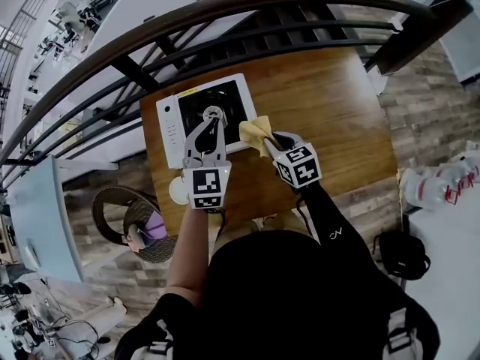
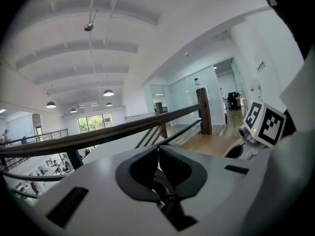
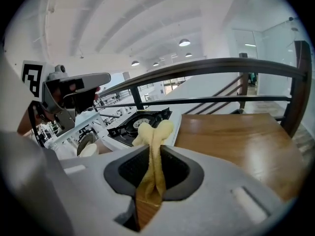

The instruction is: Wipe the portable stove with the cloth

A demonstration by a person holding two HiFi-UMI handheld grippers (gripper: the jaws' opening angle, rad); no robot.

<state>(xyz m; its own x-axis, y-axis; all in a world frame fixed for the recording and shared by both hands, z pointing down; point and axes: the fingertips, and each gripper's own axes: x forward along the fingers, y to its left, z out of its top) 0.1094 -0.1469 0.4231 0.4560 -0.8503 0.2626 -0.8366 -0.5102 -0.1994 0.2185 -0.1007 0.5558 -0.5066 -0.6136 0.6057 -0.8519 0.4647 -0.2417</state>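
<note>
The white portable stove [image 1: 171, 118] with a black top stands at the far left of the wooden table [image 1: 330, 111]. My left gripper [image 1: 214, 115] reaches over the stove's burner, its jaws shut together with nothing seen between them [image 2: 157, 150]. The stove is hidden in the left gripper view. My right gripper [image 1: 264, 137] is shut on a yellow cloth [image 1: 253, 128], which hangs bunched at the stove's right edge. In the right gripper view the cloth [image 3: 153, 132] stands up between the jaws [image 3: 152, 151], with the stove [image 3: 125, 127] just beyond.
A dark curved railing [image 1: 225, 10] runs along the table's far side, with a drop to a lower floor behind it. A small round white object [image 1: 178, 190] sits at the table's near left edge. The right half of the table [image 3: 231, 136] is bare wood.
</note>
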